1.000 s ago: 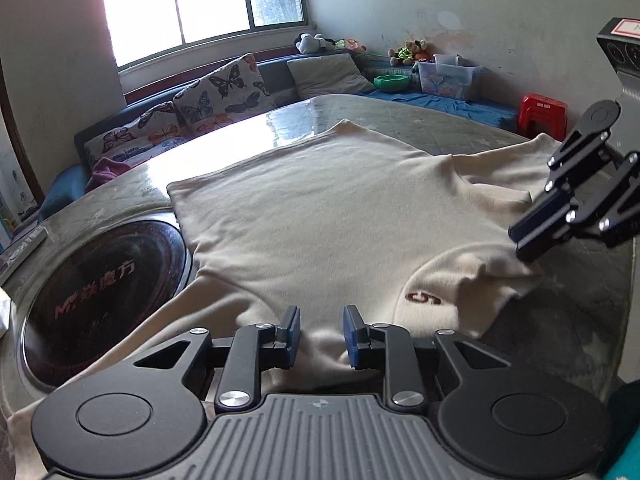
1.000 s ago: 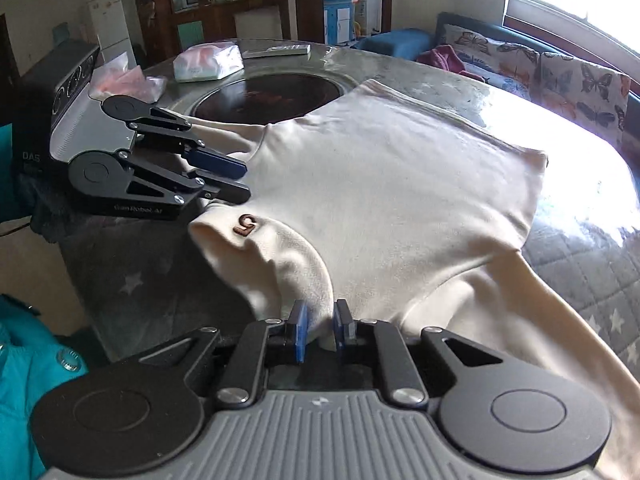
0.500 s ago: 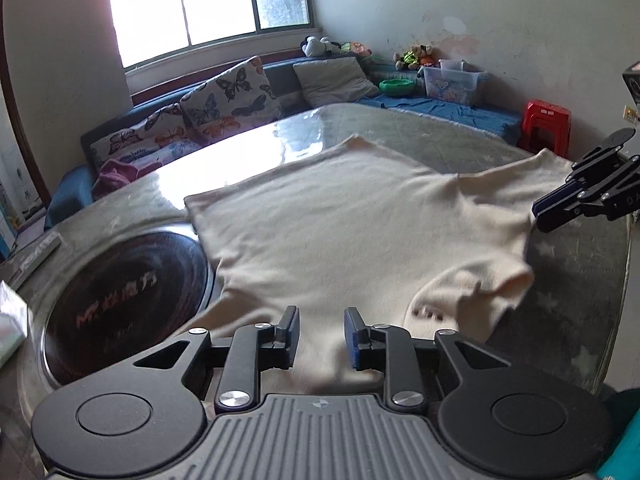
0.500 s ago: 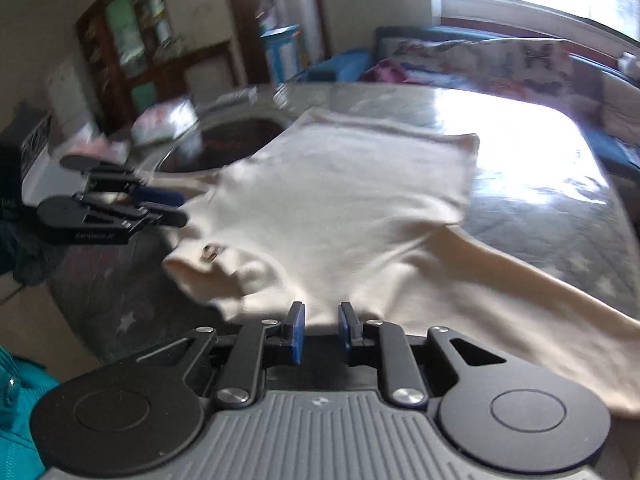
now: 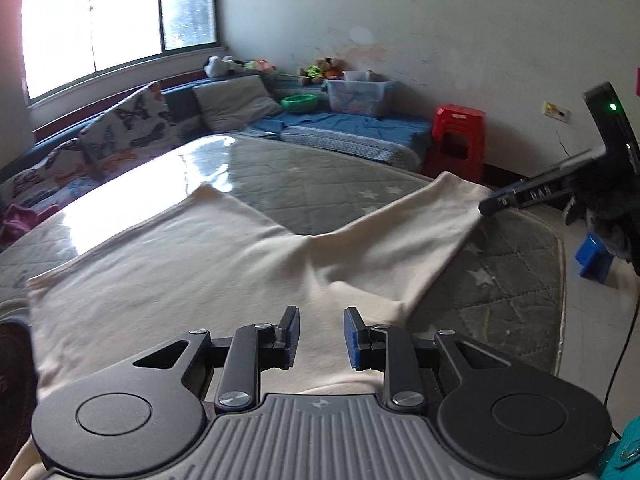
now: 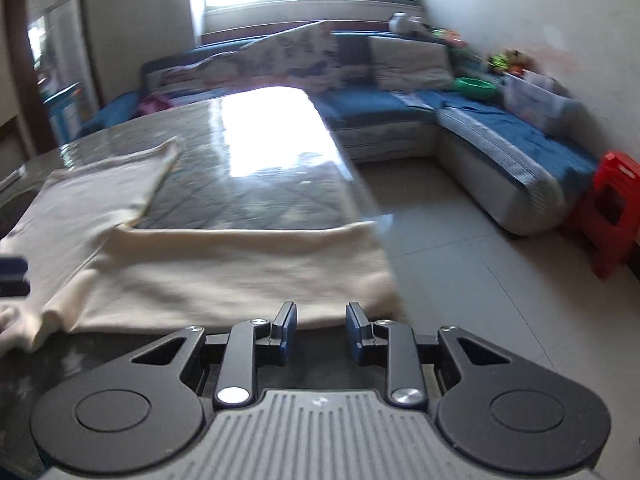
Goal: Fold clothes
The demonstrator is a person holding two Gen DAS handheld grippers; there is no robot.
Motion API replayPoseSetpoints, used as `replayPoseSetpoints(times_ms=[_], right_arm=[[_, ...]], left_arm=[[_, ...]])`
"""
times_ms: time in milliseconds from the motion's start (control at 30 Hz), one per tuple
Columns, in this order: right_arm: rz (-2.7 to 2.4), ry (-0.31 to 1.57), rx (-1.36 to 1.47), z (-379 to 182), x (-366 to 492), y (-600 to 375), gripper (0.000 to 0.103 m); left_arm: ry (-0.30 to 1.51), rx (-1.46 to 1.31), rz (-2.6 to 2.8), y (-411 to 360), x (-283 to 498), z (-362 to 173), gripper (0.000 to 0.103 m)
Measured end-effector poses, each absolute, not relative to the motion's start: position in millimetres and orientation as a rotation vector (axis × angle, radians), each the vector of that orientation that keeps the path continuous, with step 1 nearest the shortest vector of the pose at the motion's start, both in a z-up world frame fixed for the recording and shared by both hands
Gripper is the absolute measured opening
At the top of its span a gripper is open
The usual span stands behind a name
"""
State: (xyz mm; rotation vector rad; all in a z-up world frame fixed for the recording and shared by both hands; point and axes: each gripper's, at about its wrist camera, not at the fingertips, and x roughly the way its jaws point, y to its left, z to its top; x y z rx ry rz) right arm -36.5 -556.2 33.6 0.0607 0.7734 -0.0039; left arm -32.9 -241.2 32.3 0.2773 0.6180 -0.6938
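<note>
A cream long-sleeved top [image 5: 192, 272] lies spread flat on the round table [image 5: 500, 280]. My left gripper [image 5: 320, 334] is open and hovers over the top near its collar end, holding nothing. In the left wrist view my right gripper [image 5: 486, 209] shows side-on at the end of the right sleeve [image 5: 432, 216]. In the right wrist view my right gripper [image 6: 321, 330] is open, just short of the near edge of that sleeve [image 6: 248, 272], which reaches the table edge. The left gripper's fingertips [image 6: 14, 276] show at the far left.
A dark round hob [image 5: 12, 360] is set in the table at the left. A blue sofa [image 6: 500, 152] with cushions runs along the window and wall. A red stool [image 5: 458, 140] and a clear storage box [image 5: 358, 96] stand beyond the table. Tiled floor [image 6: 480, 280] lies to the right.
Both grippers have swung to the right along the garment. The right gripper has let go of the shoulder area, opened wider, and now sits at the right sleeve's end.
</note>
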Motion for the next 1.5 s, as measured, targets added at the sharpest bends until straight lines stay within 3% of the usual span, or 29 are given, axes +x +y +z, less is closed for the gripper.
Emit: replayPoseSetpoints(times_ms=[233,300,333,400,633,800,1033,1133,1233,1367,1500], right_arm=[[-0.058,0.758,0.121,22.9,-28.6,-581.6,0.027],[-0.055,0.745,0.09,22.8,-23.5,-579.0,0.02],[-0.055,0.738,0.07,24.0,-20.1,-576.6,0.011],[-0.056,0.72,0.028,27.1,-13.1,-572.1,0.006],[-0.06,0.603,-0.06,53.9,25.4,-562.7,0.005],[-0.073,0.671,-0.038,28.4,46.0,-563.4,0.005],[-0.073,0.694,0.074,18.1,42.7,-577.1,0.015],[-0.071,0.696,0.103,17.1,41.2,-580.4,0.028],[-0.07,0.698,0.131,16.1,39.7,-583.7,0.028],[-0.067,0.683,0.109,17.5,41.5,-579.8,0.007],[-0.037,0.635,0.115,39.2,38.8,-573.6,0.005]], left_arm=[[0.65,0.299,-0.718,-252.6,-32.4,22.4,0.026],[0.654,0.303,-0.722,-253.1,-32.7,21.5,0.026],[0.655,0.304,-0.724,-253.2,-32.8,21.3,0.026],[0.658,0.307,-0.727,-253.4,-32.9,20.8,0.026],[0.655,0.325,-0.748,-256.7,-33.6,20.1,0.026],[0.653,0.332,-0.763,-258.8,-32.2,19.1,0.026],[0.644,0.324,-0.762,-256.8,-26.9,29.1,0.027],[0.649,0.292,-0.744,-258.3,-20.8,30.8,0.027],[0.663,0.275,-0.724,-260.8,-16.3,28.8,0.027],[0.673,0.258,-0.711,-261.3,-14.8,26.3,0.028],[0.691,0.235,-0.709,-263.7,-10.9,21.8,0.028]])
